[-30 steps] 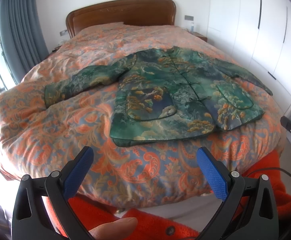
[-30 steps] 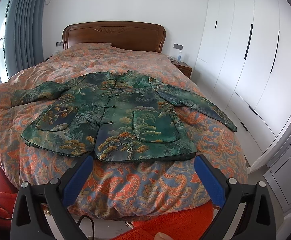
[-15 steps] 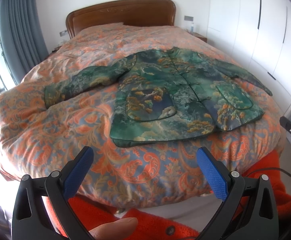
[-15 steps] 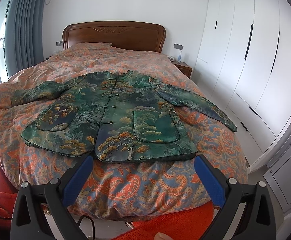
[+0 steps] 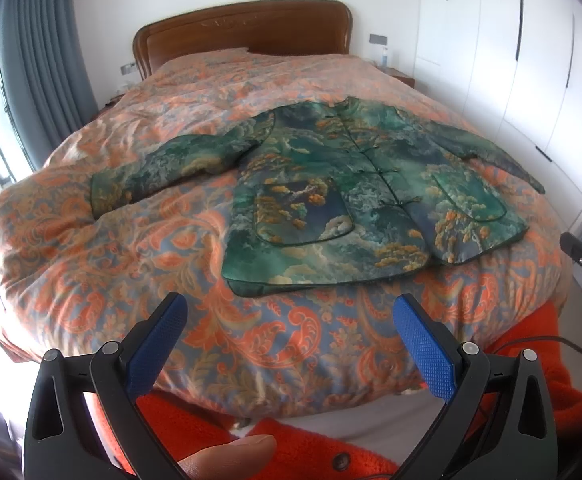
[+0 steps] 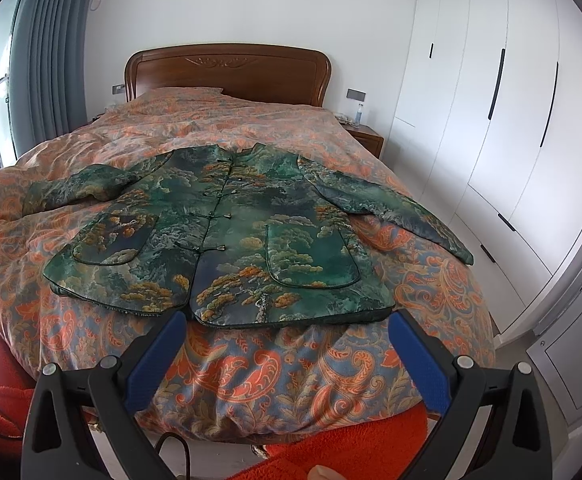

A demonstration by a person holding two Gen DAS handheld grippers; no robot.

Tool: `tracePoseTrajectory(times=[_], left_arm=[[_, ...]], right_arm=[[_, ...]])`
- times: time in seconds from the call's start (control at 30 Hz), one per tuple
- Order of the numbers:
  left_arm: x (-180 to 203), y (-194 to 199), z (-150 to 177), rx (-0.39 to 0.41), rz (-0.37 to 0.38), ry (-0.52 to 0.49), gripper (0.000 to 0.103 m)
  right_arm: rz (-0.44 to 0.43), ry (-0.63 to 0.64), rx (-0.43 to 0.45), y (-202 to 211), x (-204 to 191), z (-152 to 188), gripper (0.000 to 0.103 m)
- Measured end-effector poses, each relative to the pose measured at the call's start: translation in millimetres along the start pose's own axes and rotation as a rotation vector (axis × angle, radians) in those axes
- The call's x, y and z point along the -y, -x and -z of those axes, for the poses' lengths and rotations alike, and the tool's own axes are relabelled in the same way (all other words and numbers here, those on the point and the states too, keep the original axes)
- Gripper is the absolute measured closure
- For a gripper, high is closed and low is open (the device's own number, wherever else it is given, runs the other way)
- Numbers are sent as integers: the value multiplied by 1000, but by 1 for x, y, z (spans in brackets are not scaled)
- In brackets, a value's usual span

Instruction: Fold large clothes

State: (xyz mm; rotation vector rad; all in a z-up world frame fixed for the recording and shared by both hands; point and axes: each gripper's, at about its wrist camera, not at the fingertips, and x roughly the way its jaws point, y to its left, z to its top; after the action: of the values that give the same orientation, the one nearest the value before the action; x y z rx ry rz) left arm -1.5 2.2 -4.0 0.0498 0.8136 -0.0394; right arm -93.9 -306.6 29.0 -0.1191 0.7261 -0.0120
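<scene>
Jacket (image 6: 227,240) lies flat, unfolded on bed (image 6: 291,368); both hand-held grippers, left (image 5: 287,324) and right (image 6: 287,340), hover spread, empty. Next: pinch a sleeve.

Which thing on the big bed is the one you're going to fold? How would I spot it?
Find the bed with the brown wooden headboard and the orange swirly quilt. Near its foot lies a jacket, spread flat with both sleeves out. It is the only dark green thing there, with golden trees and two big pockets.
</scene>
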Motion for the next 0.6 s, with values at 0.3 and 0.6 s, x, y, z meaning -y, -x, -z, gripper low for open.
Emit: tracePoseTrajectory(times=[0.3,0.6], left_arm=[[-1,1,0,0,-1,0,1],[-5,4,-2,8,-6,5,1]], right_arm=[[0,-5,-2,0,3,1,0],[3,-6,2,0,5,2,0]])
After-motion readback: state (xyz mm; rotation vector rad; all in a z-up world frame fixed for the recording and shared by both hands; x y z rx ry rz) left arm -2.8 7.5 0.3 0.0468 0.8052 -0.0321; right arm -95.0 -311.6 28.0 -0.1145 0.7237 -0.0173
